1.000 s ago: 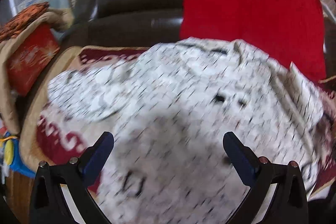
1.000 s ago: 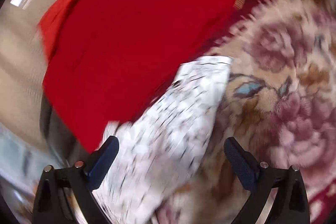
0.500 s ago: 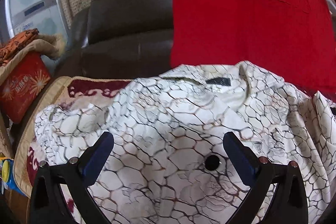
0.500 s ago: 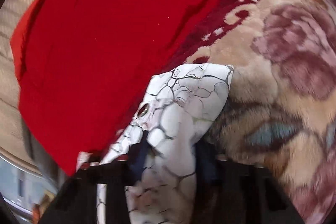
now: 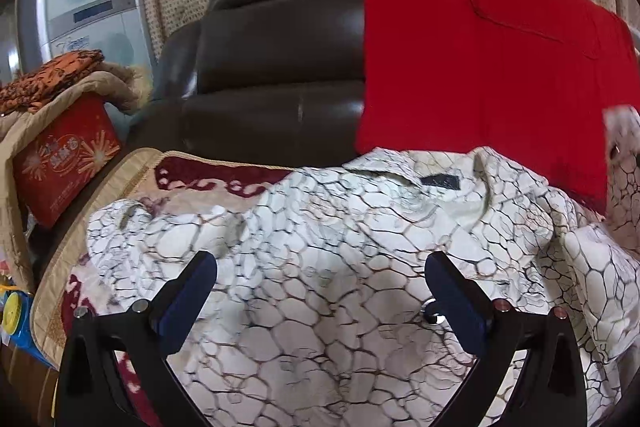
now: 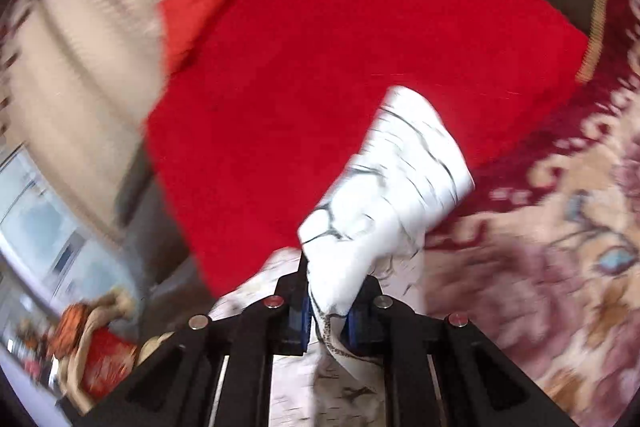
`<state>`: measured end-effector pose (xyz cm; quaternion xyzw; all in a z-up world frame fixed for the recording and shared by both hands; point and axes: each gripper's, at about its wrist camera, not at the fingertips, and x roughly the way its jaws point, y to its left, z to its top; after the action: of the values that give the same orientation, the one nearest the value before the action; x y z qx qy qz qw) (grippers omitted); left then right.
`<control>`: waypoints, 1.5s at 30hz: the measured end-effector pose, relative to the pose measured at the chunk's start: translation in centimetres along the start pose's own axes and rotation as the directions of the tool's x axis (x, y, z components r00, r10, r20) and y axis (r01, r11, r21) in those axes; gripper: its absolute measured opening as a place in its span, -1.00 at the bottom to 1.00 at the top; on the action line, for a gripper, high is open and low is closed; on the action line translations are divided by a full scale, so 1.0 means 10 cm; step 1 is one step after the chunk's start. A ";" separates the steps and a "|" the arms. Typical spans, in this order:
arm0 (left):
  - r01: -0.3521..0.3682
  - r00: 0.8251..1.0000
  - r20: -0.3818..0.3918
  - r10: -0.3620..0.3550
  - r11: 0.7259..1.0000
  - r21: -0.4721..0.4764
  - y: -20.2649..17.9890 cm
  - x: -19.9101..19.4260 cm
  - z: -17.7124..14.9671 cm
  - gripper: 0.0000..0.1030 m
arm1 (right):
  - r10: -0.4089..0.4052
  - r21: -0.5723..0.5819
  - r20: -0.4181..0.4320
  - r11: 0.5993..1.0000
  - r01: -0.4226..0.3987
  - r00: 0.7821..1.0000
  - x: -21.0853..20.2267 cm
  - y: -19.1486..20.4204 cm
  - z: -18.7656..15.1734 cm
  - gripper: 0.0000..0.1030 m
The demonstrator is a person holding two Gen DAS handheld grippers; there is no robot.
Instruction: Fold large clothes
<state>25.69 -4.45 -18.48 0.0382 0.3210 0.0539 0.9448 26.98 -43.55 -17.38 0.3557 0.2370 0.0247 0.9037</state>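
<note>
Our left tongs (image 5: 320,291) hang spread above the shirt (image 5: 340,267) on the sofa's rug (image 5: 132,175), whereas only our right view shows the right tongs (image 6: 326,315) pinching a lifted cuff (image 6: 392,187), having just closed.

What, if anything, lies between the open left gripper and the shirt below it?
Nothing visible. The left gripper hangs open directly over the shirt, with only bare cloth between its fingers.
</note>
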 end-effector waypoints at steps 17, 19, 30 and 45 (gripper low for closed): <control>-0.075 0.997 0.021 0.078 0.988 -0.137 0.79 -0.09 0.03 1.00 | 0.247 -0.144 -0.361 0.938 -0.315 0.900 0.64 1.54 -1.55 -0.74; -0.081 0.996 0.018 0.084 0.986 -0.147 0.84 -0.09 0.03 1.00 | 0.269 -0.114 -0.389 0.935 -0.336 0.881 0.72 1.55 -1.62 -0.74; -0.104 0.995 -0.010 0.104 0.980 -0.171 1.05 0.02 -0.02 1.00 | 0.470 0.115 -0.418 0.876 -0.467 0.777 0.79 1.55 -1.76 0.84; 0.245 0.919 -0.239 -0.313 0.930 -0.275 0.92 0.77 -0.34 0.56 | -0.089 -0.208 -0.315 0.978 0.022 0.945 0.17 0.75 -1.51 0.34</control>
<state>28.94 5.80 -24.84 -0.1304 0.4442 -0.0389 0.8855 22.72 -28.09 -22.79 0.2466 0.3878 0.0809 0.8845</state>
